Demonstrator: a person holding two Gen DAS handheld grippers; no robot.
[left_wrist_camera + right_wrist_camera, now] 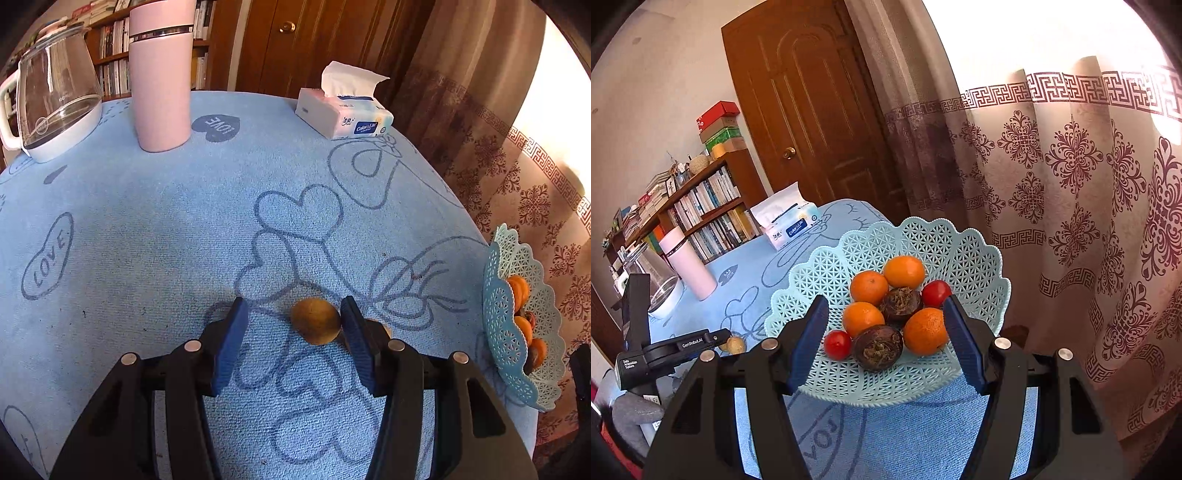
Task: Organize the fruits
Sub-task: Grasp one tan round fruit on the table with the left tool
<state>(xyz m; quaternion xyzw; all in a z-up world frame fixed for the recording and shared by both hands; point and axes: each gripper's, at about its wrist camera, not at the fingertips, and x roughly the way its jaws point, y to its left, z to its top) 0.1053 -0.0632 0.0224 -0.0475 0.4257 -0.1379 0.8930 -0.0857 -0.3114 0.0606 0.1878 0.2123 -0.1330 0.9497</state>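
Note:
A small round brown fruit [315, 321] lies on the blue cloth between the fingers of my left gripper [293, 306]. The right pad touches it; the left pad stands well apart, so the gripper is open. A second brown fruit [385, 329] peeks out behind the right finger. In the right wrist view both fruits [735, 345] lie at the left gripper's tip. My right gripper [886, 301] hangs open and holds nothing, just in front of the pale blue lattice basket [923, 229]. The basket holds several oranges [868, 287], two red tomatoes [837, 344] and two dark brown fruits [878, 347].
At the table's right edge stands the basket [495, 295], close to a patterned curtain [1071, 166]. Farther back are a tissue pack [345, 118], a pink flask [162, 74] and a glass kettle [55, 96]. A bookshelf and a wooden door lie beyond.

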